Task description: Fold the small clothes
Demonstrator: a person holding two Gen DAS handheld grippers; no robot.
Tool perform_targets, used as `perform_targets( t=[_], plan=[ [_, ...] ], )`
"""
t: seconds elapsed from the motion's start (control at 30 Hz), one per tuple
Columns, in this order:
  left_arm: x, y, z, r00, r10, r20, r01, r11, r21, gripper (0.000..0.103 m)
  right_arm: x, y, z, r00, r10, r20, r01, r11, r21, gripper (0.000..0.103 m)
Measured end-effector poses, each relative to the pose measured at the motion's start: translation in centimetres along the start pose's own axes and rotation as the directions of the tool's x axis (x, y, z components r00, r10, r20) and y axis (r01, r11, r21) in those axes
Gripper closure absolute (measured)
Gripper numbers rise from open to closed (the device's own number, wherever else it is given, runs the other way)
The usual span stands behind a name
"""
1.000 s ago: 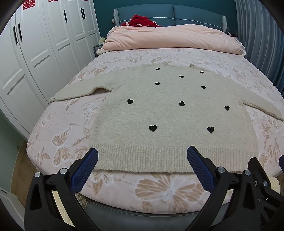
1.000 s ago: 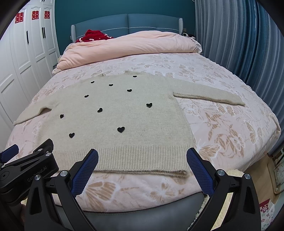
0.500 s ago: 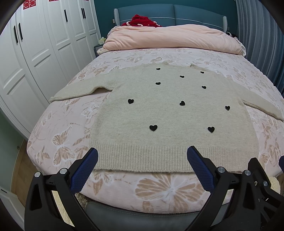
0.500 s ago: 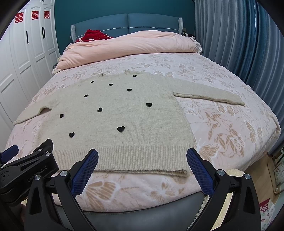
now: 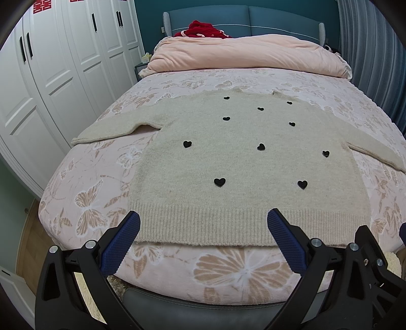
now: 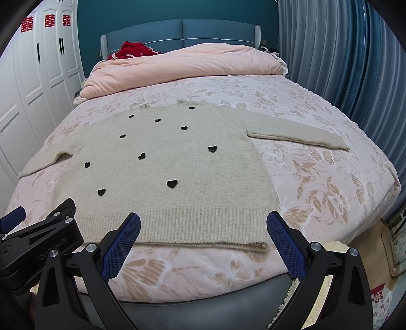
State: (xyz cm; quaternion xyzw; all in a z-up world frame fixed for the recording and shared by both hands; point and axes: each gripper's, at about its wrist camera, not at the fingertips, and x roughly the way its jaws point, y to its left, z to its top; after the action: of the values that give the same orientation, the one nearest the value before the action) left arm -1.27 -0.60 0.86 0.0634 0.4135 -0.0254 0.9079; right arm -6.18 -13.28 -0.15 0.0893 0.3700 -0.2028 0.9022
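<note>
Nothing has moved since the earlier frames beyond a barely perceptible drift of both cameras; sweater and claws sit as they did.

Item: sweater (image 5: 243, 162), beige knit, small black hearts across the front, ribbed hem. It lies flat and face up on the bed (image 5: 228, 274), hem toward the foot edge, neckline toward the duvet, both sleeves spread out to the sides. No fold is visible.

Left claw (image 5: 203, 237): jaws wide apart, blue pads empty, poised at the foot of the bed just short of the hem, toward the sweater's left half.

Right claw (image 6: 203, 237): jaws equally wide apart, holding nothing, just short of the hem, toward the sweater's right corner. Part of the left claw's body shows beside it in the right wrist view.

Step in hand, as judged: the start of folding, garment laid out, nothing yet gripped. The next move likely calls for each claw to close on a sleeve cuff or a hem corner and carry it inward over the body; the soft knit may drag or bunch if only one layer is pinched.

Surroundings, from the sweater outward: floral bedsheet beneath; pink duvet (image 5: 248, 55) beyond the neckline; red garment (image 6: 134, 50) by the headboard; white wardrobe (image 5: 50, 76) on the sleeve's left side; blue curtain (image 6: 342, 63) on the right.

Writing: "GenRobot.AI" on the left claw's body; red double-happiness paper characters (image 6: 49, 21) on the wardrobe doors.
</note>
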Motion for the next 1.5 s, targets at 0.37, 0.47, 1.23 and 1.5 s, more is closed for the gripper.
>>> perform_targets(
  t=[0.37,0.47,1.23,1.5],
  plan=[
    [0.0,0.0,0.0,1.0,0.001,0.0,-0.001,1.0,0.001,0.005,0.0,0.0,0.0,1.0,-0.001,-0.002,0.001,1.0,-0.001,0.005],
    [0.0,0.0,-0.1,1.0,0.001,0.0,-0.001,1.0,0.0,0.005,0.1,0.1,0.0,1.0,-0.001,-0.002,0.001,1.0,-0.001,0.005],
    [6.4,4.1,4.0,0.997,-0.072,-0.04,0.066,0.987,-0.149,0.005,18.6,-33.7,11.6,0.995,-0.043,-0.084,0.085,0.803,0.59,0.005],
    [9.5,1.9,5.3,0.993,-0.077,-0.086,0.06,0.981,-0.185,0.005,26.4,-43.8,11.9,0.986,-0.063,-0.154,0.16,0.618,0.77,0.021]
  ],
)
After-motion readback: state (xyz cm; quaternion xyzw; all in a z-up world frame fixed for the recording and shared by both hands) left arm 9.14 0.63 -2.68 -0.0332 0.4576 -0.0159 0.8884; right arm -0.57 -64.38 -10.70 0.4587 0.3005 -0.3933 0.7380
